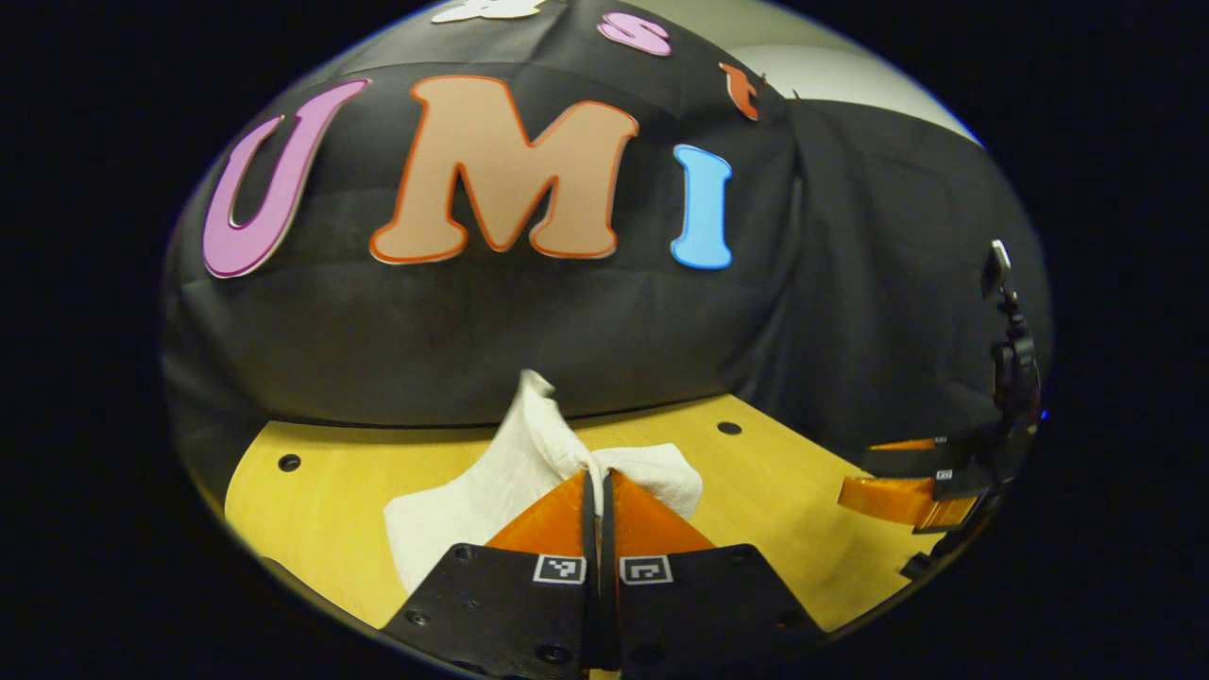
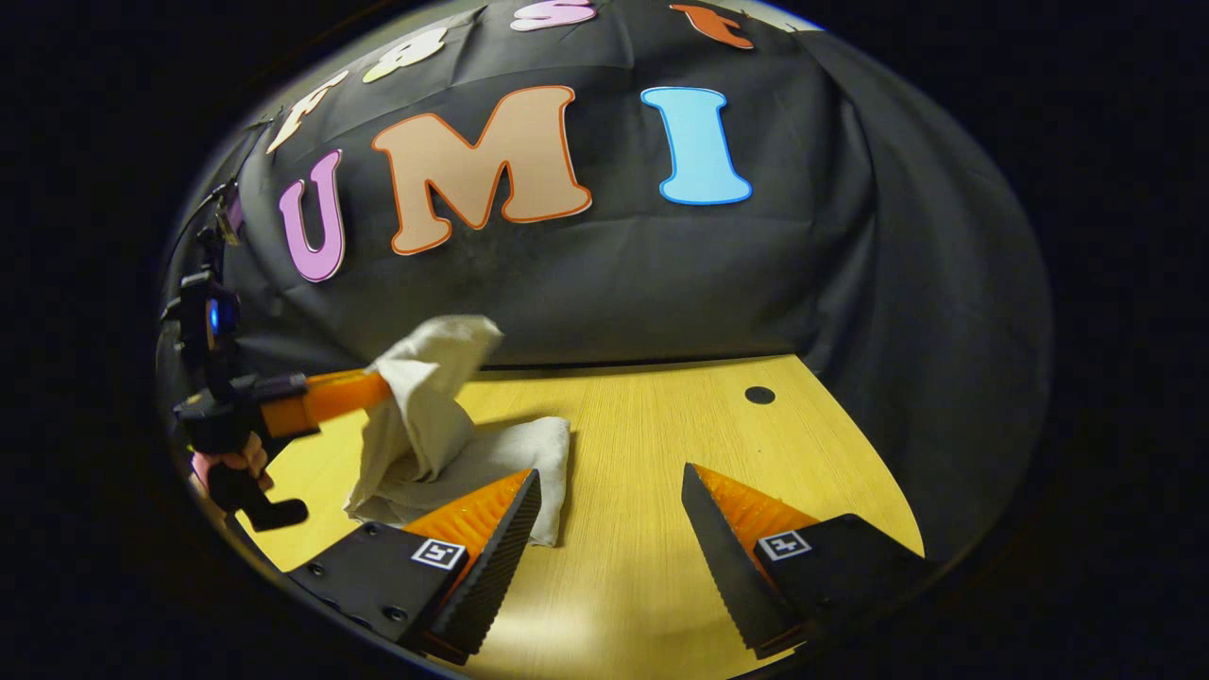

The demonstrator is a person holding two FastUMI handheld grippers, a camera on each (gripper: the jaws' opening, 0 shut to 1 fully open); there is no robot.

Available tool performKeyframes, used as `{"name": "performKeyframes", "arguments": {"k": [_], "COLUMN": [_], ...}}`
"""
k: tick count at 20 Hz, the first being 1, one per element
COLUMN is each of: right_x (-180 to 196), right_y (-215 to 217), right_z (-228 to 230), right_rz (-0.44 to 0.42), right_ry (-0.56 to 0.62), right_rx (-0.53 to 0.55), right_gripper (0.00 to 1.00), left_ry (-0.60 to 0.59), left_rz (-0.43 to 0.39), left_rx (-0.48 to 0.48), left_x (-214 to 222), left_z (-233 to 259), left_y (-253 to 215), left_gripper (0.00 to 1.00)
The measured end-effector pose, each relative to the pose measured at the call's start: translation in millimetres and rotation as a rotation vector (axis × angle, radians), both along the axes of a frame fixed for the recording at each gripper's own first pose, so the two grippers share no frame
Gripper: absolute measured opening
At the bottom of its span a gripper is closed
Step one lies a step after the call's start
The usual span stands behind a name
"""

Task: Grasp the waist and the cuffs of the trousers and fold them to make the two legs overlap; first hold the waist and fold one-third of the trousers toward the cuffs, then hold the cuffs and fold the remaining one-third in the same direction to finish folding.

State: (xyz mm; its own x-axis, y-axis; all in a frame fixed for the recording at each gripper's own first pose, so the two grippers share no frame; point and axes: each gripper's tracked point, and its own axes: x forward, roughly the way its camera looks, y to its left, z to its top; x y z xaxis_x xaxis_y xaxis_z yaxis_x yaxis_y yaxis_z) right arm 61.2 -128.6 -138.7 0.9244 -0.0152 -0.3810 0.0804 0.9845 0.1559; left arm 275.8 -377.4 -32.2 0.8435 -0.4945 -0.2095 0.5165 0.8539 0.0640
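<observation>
Left fingers (image 1: 619, 515) around trousers (image 1: 491, 491)

White trousers (image 1: 491, 491), yellow wood-grain table (image 1: 756, 491)

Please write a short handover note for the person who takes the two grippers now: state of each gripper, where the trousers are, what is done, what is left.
Left gripper: shut on the white trousers, holding one bunched part lifted above the wooden table.
Right gripper: open, holding nothing, low over the table beside the cloth.
Trousers: the rest lies crumpled on the table; waist and cuffs cannot be told apart.
Done: no neat fold visible.
Left: probably lay the legs together, then both one-third folds.
</observation>
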Motion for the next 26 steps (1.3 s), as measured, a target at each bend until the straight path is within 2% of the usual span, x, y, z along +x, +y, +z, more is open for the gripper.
{"name": "performKeyframes", "arguments": {"k": [3, 6, 9, 10, 11, 12, 17, 22, 26], "right_x": [-4, -8, -9, -10, -10, -11, -13, -25, -32], "right_y": [-7, -7, -4, 2, 6, 10, 36, 64, 68], "right_z": [-1, 0, 3, 5, 9, 14, 37, 53, 58], "right_rz": [0.005, 0.015, 0.007, 0.012, 0.014, 0.02, 0.04, 0.044, 0.018], "right_ry": [0.008, 0.011, 0.004, 0.001, -0.008, -0.023, -0.083, -0.11, -0.117], "right_rx": [-0.007, -0.008, -0.003, 0.013, 0.024, 0.027, 0.027, 0.054, 0.024], "right_gripper": [0.96, 0.96, 0.96, 0.97, 0.92, 0.96, 0.97, 0.97, 0.96], "left_ry": [0.076, 0.146, 0.132, 0.118, 0.114, 0.116, 0.079, 0.086, 0.07], "left_rz": [0.005, 0.013, 0.078, 0.102, 0.125, 0.144, 0.245, 0.288, 0.284], "left_rx": [0.024, -0.003, -0.004, -0.019, -0.03, -0.031, 0.007, -0.005, -0.014], "left_x": [20, 25, 16, 14, 9, 4, -19, -37, -44], "left_z": [-33, -61, -55, -47, -43, -38, -11, -2, 7], "left_y": [1, 5, 25, 36, 48, 62, 136, 174, 191], "left_gripper": [0.01, 0.14, 0.95, 0.94, 0.96, 0.95, 0.95, 0.96, 0.95]}}
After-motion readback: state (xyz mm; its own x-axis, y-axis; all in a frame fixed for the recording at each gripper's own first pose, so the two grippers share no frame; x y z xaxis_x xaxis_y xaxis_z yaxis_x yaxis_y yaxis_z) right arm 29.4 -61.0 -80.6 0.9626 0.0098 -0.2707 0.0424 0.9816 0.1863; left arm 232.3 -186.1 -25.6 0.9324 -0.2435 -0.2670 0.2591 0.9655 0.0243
